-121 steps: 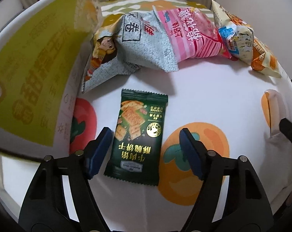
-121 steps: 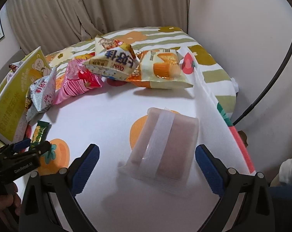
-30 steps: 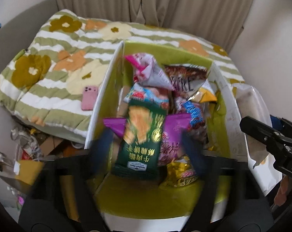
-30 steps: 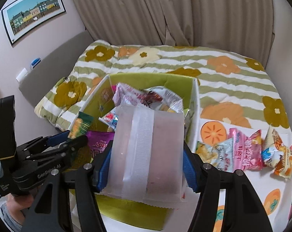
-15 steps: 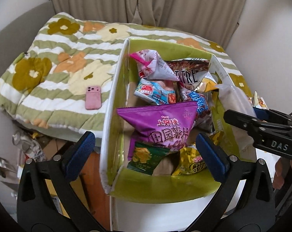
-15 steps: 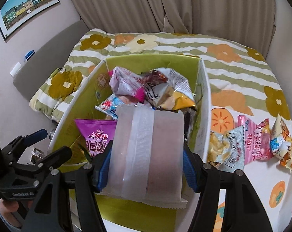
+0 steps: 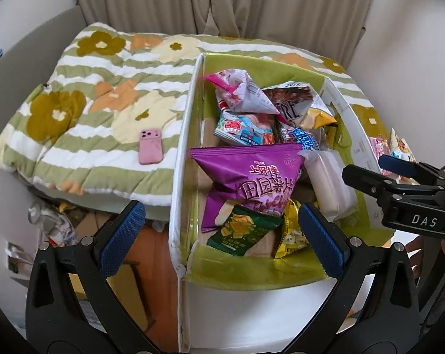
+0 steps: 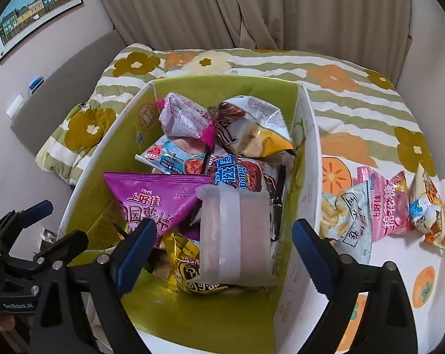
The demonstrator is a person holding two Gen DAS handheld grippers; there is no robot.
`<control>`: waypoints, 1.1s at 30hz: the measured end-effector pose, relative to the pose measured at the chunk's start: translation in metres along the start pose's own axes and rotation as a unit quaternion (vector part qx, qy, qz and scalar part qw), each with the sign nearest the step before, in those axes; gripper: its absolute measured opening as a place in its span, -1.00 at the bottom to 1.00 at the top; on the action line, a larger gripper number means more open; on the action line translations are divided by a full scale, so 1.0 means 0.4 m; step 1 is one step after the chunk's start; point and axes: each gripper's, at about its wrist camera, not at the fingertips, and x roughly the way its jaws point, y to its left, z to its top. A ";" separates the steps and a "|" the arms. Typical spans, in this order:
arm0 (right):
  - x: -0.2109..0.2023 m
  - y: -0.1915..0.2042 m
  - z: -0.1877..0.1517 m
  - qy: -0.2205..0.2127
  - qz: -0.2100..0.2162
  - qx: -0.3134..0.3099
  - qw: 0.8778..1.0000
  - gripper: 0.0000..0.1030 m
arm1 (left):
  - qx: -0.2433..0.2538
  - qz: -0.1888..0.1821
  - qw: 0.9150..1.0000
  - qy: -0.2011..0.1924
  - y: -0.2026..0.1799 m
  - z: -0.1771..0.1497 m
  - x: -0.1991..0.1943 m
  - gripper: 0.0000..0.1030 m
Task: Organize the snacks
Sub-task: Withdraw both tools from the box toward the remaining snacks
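A green-lined cardboard box (image 7: 190, 135) (image 8: 308, 135) holds several snack bags. The dark green cracker packet (image 7: 243, 230) lies in its near end under a purple chip bag (image 7: 252, 174) (image 8: 151, 197). The pale pink wrapped packet (image 8: 234, 236) (image 7: 328, 183) rests inside against the box's right wall. My left gripper (image 7: 222, 230) is open and empty above the box's near left corner. My right gripper (image 8: 222, 250) is open above the box, its fingers apart on either side of the pink packet without touching it.
Three or so snack bags (image 8: 375, 203) lie on the white fruit-print tablecloth (image 8: 428, 280) right of the box. A pink phone (image 7: 150, 145) lies on the flowered bed quilt (image 7: 90, 94) to the left. Clutter sits on the floor (image 7: 48, 224) below.
My right gripper has opened and let the pale pink packet drop into the box. My left gripper, open since half a second ago, stays above the box, its green packet lying inside.
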 end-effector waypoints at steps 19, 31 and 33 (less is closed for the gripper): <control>-0.190 -0.021 -0.027 -0.089 -0.011 0.013 0.996 0.84 | 0.039 -0.027 0.998 -0.045 -0.106 0.018 -0.109 0.99; -0.348 -0.182 -0.058 -0.137 -0.095 0.055 0.984 0.99 | 0.105 -0.081 0.989 -0.063 -0.289 0.069 -0.110 0.99; -0.366 -0.230 -0.064 -0.128 -0.118 0.064 0.983 0.99 | 0.112 -0.090 0.988 -0.060 -0.326 0.075 -0.105 0.99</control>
